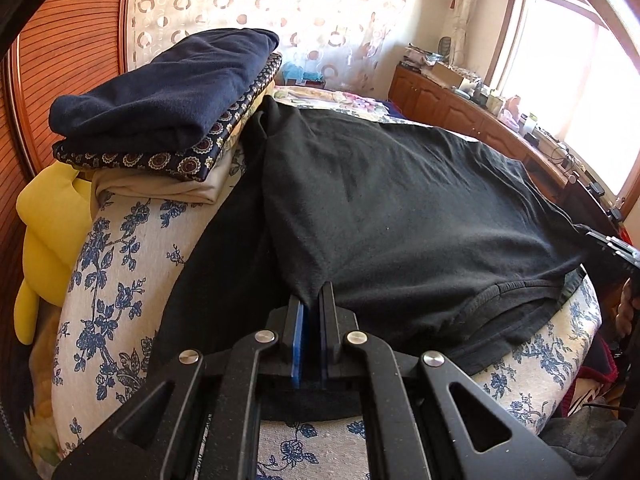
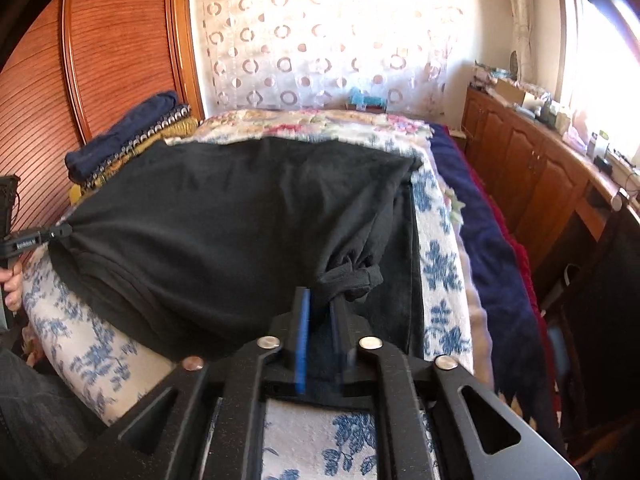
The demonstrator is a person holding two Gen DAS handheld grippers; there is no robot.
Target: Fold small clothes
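Note:
A black shirt (image 1: pixel 400 200) lies spread across the bed, folded over along its left side. My left gripper (image 1: pixel 314 300) is shut on the near corner of that folded layer; the right wrist view shows it (image 2: pixel 60 232) pinching the shirt's (image 2: pixel 220 220) left corner taut. My right gripper (image 2: pixel 322 304) has its jaws a little apart at the shirt's near right corner. A bunched knot of black cloth (image 2: pixel 352 276) sits at its tips, and the blue pads do not press on it. It also shows in the left wrist view (image 1: pixel 588 234) at the shirt's right edge.
A stack of folded clothes (image 1: pixel 160 112) with a navy piece on top sits at the bed's far left. A yellow plush (image 1: pixel 48 232) lies beside it. The blue floral bed cover (image 2: pixel 440 260) lies under the shirt. A wooden cabinet (image 2: pixel 540 176) with clutter lines the right wall.

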